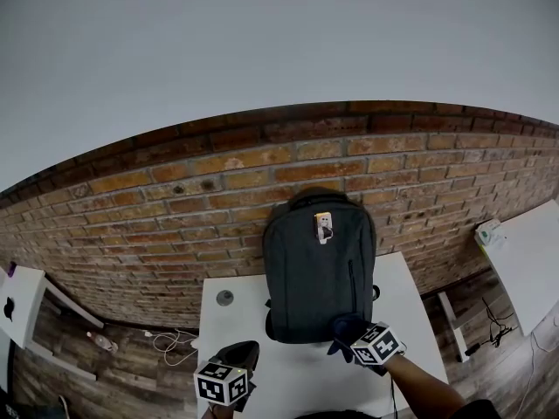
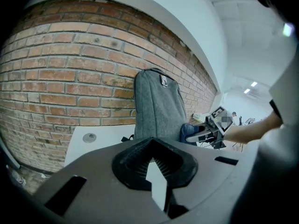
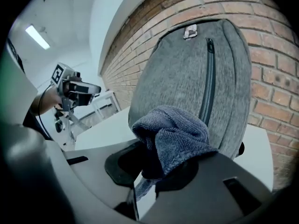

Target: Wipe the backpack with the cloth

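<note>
Left gripper (image 1: 238,356) is closest to me, low in the head view over the front of the white table (image 1: 410,286). Its own view shows the jaws a narrow gap apart w/ nothing between them, just tabletop showing through. It's clear of the pack, off to the pack's left.

Right gripper (image 3: 154,171) is clamped on a blue-grey cloth (image 3: 175,139). The cloth is bunched up and bulges out above the jaws. In the head view it sits at the lower right of the pack's front. Can't tell if it's actually touching the fabric.

Grey backpack (image 1: 319,269) stands upright at the back of the table, approx centred, w/ its back against the brick wall (image 1: 175,208). A small light tag (image 1: 324,225) hangs near its top, and a vertical zipper (image 1: 352,282) runs down the right side of the front panel.

Round cable grommet (image 1: 224,298) is set in the tabletop left of the pack, well apart from it. White cables (image 1: 170,343) lie on the wood floor left of the table.
</note>
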